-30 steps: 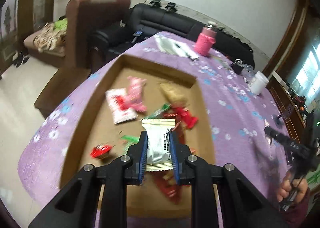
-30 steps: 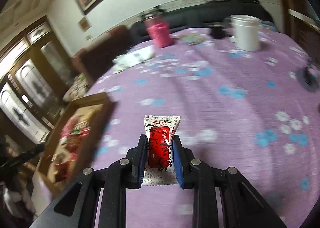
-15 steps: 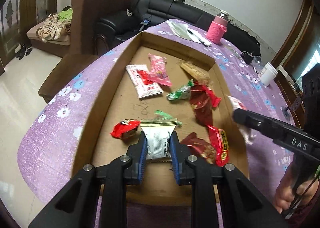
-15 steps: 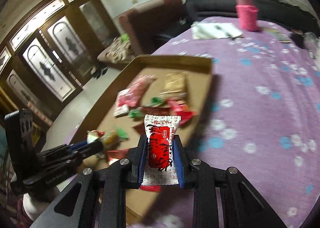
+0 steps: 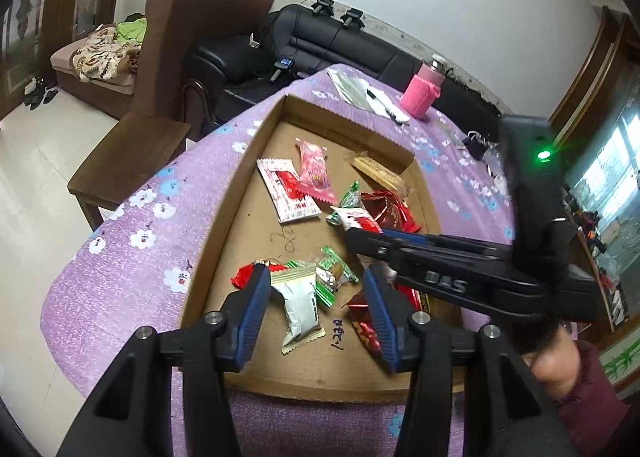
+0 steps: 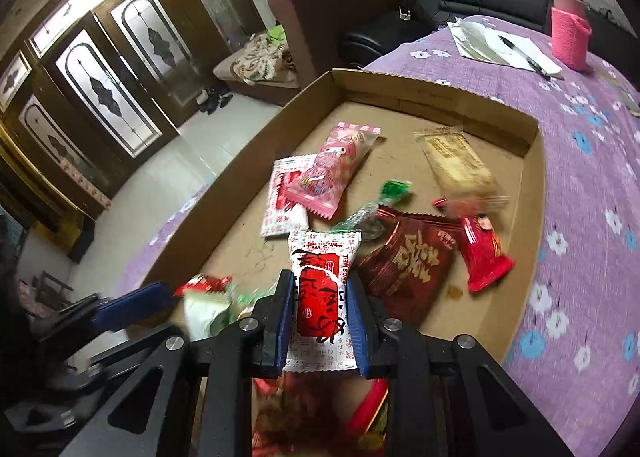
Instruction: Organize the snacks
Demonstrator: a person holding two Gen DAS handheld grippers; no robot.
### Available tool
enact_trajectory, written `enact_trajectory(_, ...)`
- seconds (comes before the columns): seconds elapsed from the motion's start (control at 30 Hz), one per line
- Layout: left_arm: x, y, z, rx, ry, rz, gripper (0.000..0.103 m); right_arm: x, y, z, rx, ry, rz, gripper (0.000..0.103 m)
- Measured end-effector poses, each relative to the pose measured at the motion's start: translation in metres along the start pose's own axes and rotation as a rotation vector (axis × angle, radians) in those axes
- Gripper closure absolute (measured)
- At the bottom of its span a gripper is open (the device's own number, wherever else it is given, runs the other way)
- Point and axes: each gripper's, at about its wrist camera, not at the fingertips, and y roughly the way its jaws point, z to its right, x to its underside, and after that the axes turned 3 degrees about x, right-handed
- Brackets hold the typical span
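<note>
A shallow cardboard box [image 5: 230, 199] on the purple table holds several wrapped snacks. My left gripper [image 5: 315, 285] hangs over the box's near end. Its jaws are opening, and a white snack packet [image 5: 300, 307] lies loose on the box floor between them, clear of the pads. My right gripper [image 6: 319, 281] is shut on a red-and-white snack packet [image 6: 322, 293] above the middle of the box [image 6: 256, 153]. In the left wrist view its fingers [image 5: 362, 237] reach in from the right with that packet [image 5: 354, 219]. One blue left pad [image 6: 132, 307] shows in the right wrist view.
A pink bottle [image 5: 422, 95] and papers with a pen [image 5: 368, 97] stand at the far end of the flowered tablecloth [image 5: 140, 237]. A wooden stool [image 5: 128, 145], a brown armchair and a black sofa lie beyond the table edge. A person's hand [image 5: 556, 365] holds the right gripper.
The left jaws have parted and let the white packet drop onto the box floor. The right gripper has swung in from the open table to over the box, still holding its packet.
</note>
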Motion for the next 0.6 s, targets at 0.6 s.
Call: enact_trajectory(0.6,0.005,-0.012,0.038,-0.027,0.069,0.025,0.032,0.052,-0.109,0.020,0.169,0.036,0.244,0.042)
